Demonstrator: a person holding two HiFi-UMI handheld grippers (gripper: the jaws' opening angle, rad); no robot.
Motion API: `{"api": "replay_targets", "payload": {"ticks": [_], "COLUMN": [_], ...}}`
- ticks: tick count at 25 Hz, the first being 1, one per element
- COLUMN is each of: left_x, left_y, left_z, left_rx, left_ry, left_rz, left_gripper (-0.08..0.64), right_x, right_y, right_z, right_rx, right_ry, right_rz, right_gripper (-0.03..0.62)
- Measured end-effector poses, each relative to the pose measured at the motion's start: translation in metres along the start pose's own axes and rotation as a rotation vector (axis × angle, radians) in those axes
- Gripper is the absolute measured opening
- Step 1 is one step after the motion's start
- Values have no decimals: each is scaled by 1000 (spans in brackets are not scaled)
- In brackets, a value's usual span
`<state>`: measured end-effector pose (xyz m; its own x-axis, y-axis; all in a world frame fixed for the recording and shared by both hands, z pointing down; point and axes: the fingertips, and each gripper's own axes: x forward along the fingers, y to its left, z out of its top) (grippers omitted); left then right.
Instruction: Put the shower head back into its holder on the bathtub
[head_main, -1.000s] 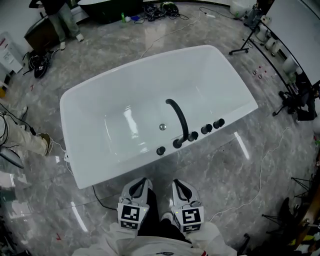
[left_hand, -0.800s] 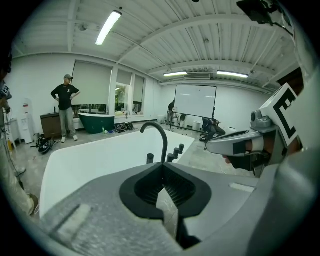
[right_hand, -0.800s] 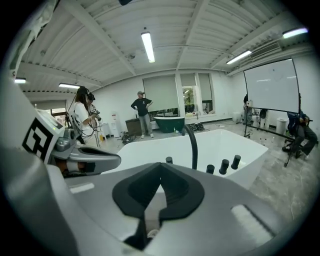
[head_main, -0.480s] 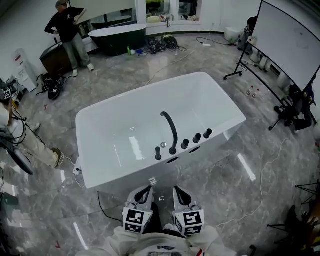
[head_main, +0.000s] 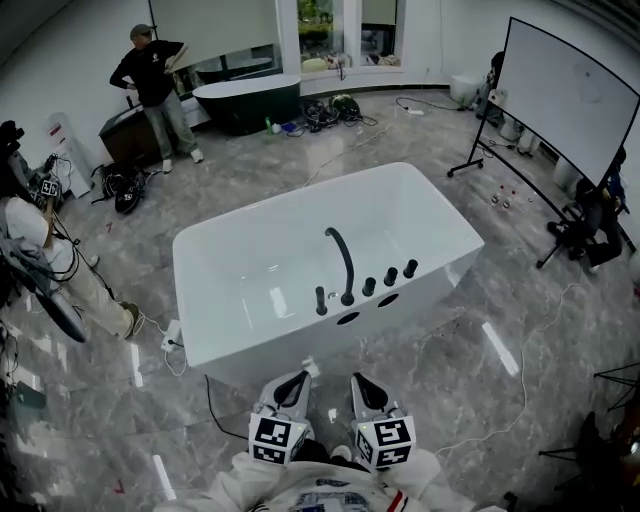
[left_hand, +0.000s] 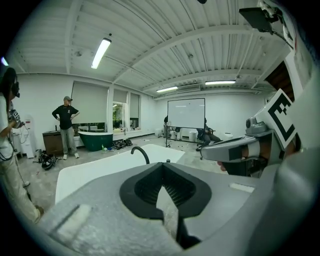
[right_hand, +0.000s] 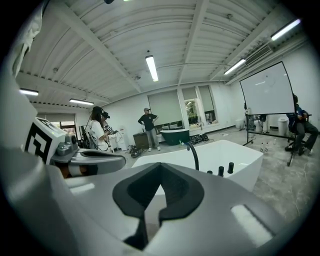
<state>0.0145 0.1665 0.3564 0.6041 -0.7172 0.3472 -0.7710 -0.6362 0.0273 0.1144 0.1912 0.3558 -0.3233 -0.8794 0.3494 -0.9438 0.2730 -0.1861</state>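
Head view: left gripper (head_main: 296, 380) and right gripper (head_main: 361, 384) are held close to the person's body, both with jaws pressed together on nothing. The bathtub (head_main: 420, 190) stands at 12 o'clock, well apart. A slim black upright, apparently the shower head (head_main: 320, 300), stands on the near rim at 9 o'clock of the spout (head_main: 343, 262). Judgement: seating appears done. The next move is only to check that it sits fully down.

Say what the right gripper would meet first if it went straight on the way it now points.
Probably the bathtub, at its near wall by the knobs. Nothing shows between it and the right gripper, though depth is hard to judge.
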Motion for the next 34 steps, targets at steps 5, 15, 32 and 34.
{"api": "replay_targets", "payload": {"ticks": [5, 15, 32, 34], "left_x": [-15, -39, -47, -45], "left_y": [-1, 20, 10, 9], "left_z": [6, 11, 10, 9], "left_rx": [4, 8, -9, -10], "left_ry": [-12, -42, -46, -43], "left_rz": [-7, -22, -66, -67], "left_gripper": [2, 2, 2, 2], "right_x": [-8, -5, -12, -11], "right_y": [15, 46, 47, 45], "right_z": [9, 22, 26, 24], "right_rx": [-16, -69, -34, -33], "right_ry": [-10, -29, -66, -62], "right_rz": [3, -19, -51, -52], "right_gripper": [5, 4, 5, 5]}}
